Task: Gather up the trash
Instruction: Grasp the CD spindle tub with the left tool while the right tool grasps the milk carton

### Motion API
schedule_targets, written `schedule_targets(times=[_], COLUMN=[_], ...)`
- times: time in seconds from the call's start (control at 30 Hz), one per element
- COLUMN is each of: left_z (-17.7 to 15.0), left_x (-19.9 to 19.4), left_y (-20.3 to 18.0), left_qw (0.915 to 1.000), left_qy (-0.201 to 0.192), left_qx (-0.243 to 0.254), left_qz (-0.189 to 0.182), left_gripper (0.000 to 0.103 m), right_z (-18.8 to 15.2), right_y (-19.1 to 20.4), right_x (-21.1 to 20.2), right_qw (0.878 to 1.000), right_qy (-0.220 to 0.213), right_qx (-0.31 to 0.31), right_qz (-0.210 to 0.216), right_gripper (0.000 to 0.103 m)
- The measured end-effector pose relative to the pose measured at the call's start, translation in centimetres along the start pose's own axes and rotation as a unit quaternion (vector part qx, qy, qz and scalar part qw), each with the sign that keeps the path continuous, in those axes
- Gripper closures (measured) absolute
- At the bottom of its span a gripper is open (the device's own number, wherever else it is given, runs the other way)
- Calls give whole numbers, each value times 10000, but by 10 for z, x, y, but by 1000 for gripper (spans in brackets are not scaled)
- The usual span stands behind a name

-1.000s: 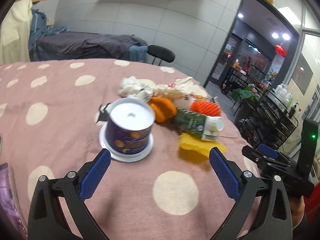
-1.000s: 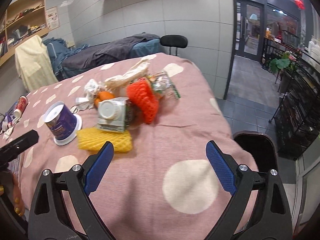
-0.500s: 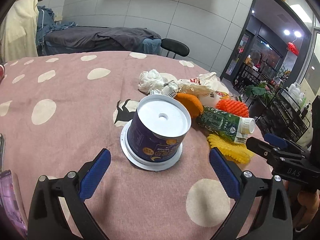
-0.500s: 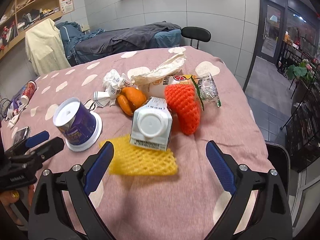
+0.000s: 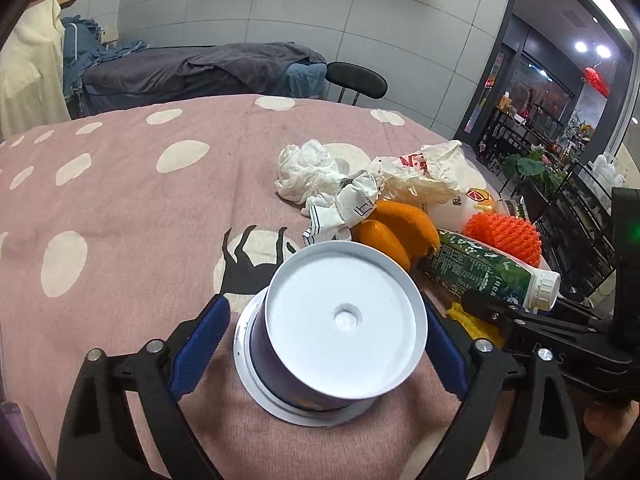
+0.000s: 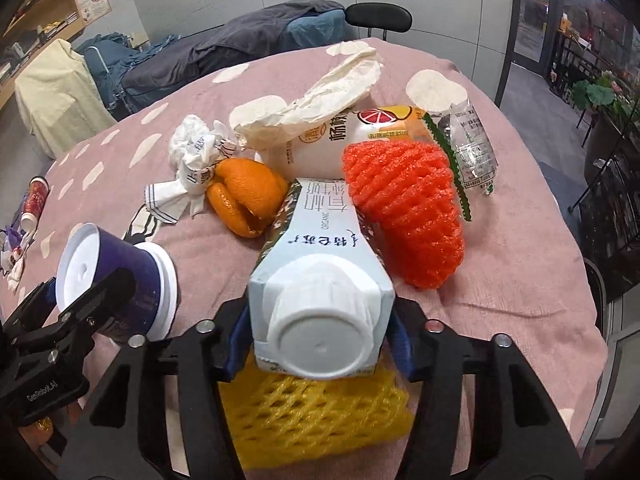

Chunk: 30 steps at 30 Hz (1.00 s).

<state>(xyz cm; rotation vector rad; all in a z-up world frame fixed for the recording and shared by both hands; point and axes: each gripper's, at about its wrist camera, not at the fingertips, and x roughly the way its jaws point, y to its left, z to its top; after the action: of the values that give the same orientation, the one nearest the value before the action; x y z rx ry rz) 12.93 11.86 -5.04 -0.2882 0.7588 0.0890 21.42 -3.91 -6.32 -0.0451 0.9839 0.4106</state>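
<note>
Trash carton (image 6: 316,240) pinched in just-closing right tool (image 6: 318,344), right view only; closing left tool (image 5: 325,328) loose around cup (image 5: 316,364).

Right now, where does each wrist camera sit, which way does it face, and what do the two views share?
Left wrist: on the left gripper, angled down at the upturned purple paper cup between its closing jaws; the right gripper and fingers show at right.
Right wrist: on the right gripper, angled down at the white-capped green milk carton that its closing jaws flank, above yellow foam netting; the left gripper shows at left.
Shared: cup, carton, orange peel, red foam netting, pink dotted tablecloth.
</note>
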Motion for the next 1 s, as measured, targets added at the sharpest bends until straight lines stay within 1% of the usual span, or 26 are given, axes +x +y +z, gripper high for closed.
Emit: schedule_targets(times=[0.03,0.1,0.33,0.47,0.63,0.77,0.9,1.0], left_z=[1,1,-3,-4,-6,-7,-8,-10], left_x=[1,2,-9,-25,-45,-65,-81,-89], left_y=[1,1,1,1,-7,-21,-37,-51], left_qw=[10000,9999,9995,9987,9973,9952,9931,9913], left_qy=[-1,7,-209,-438,-594,-825,-991,-1090], left_qx=[-25,-71,-217,-260,-320,-255,-127,-20], left_qz=[-30,-108,-93,-74,-289,-460,-619,-736], left_gripper=[22,30,31,31,31,31,31,31], right_z=[1,1,-4,-8,-20,-30,-40,-47], right_y=[-2,-3,1,2,1,-3,-9,-19], right_x=[2,2,-9,-25,-48,-66,-85,-99], right_qw=[10000,10000,9995,9987,9972,9953,9934,9924], right_qy=[1,-40,-254,-436,-628,-799,-1003,-1113], right_qx=[38,41,-171,-259,-362,-416,-448,-356], right_qz=[16,0,-107,-32,196,350,323,396], right_gripper=[50,51,51,51,51,51,51,51])
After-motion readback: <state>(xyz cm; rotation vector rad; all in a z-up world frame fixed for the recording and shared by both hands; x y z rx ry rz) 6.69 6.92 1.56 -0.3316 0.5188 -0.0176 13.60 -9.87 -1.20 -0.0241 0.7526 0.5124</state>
